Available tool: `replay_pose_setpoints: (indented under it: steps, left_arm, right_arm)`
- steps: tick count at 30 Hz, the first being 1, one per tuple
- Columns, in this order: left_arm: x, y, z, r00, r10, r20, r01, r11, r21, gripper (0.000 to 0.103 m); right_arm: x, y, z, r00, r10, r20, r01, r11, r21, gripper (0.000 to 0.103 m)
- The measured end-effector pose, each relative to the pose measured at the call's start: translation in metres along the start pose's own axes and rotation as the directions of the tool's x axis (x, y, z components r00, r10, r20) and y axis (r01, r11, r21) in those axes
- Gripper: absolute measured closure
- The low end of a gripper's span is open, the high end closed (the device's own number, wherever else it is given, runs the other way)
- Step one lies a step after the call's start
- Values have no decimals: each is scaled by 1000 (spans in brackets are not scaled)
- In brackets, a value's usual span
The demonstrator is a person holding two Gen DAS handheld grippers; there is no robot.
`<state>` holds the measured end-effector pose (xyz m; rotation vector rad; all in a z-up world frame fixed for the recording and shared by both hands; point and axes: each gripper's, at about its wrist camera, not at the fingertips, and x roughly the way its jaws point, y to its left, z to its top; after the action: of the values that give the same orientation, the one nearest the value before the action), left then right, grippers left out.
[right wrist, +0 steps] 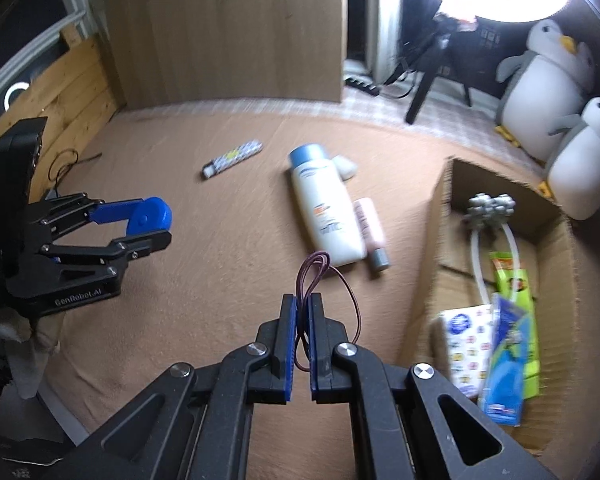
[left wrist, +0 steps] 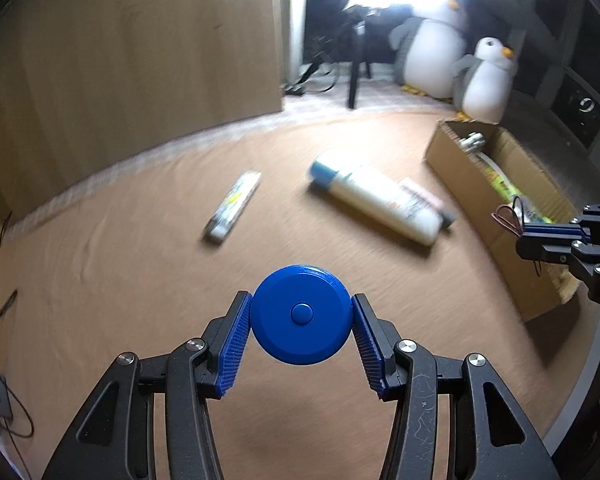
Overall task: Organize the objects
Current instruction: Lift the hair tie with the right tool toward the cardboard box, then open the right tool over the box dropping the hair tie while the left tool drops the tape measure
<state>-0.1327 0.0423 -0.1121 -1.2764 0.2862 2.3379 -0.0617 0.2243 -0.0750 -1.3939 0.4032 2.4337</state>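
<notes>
The blue disc (left wrist: pixel 299 314), a smooth round plastic case with a small button at its centre, is pinched across its width between the ribbed blue pads of the left hand-held gripper (left wrist: pixel 300 320) and hangs clear above the tan cloth (left wrist: pixel 140 280). The cardboard box (right wrist: pixel 440 216), where sorted things already lie, sits off to that gripper's right and further ahead, so the disc most likely has to travel right and forward to go over the near wall.

The right hand-held gripper (right wrist: pixel 303 334) is nearer the box, which lies just to its right. Its jaws are pressed together on a thin dark-red elastic band (right wrist: pixel 312 276), whose limp loops stick up past the tips and trail to one side.

Still on the cloth: a white bottle (right wrist: pixel 326 216) with a blue cap, its long axis pointing away from the grippers; a slim pink tube (right wrist: pixel 370 228) touching its right side; and a patterned stick (right wrist: pixel 233 159) lying aslant, well to the left.

The box is corrugated and open-topped, holding a roller tool (right wrist: pixel 489 205), a tissue pack (right wrist: pixel 466 348) and bright flat packets (right wrist: pixel 514 328). Two plush penguins (right wrist: pixel 548 76) stand behind it.
</notes>
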Motion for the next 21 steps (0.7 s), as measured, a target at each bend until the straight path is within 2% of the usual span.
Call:
replay_pose_setpoints:
  steps: [11,21]
  left_arm:
    - [5,-91,64,995,-85,50,80,993,86,49]
    - [44,-167,109,989,-143,41,137,983,124,49]
  right_arm:
    - [-32,-84,8,995,-83,62,80,996,48,98]
    - [-26,-154,17,992,-119,49,115,990,88,98]
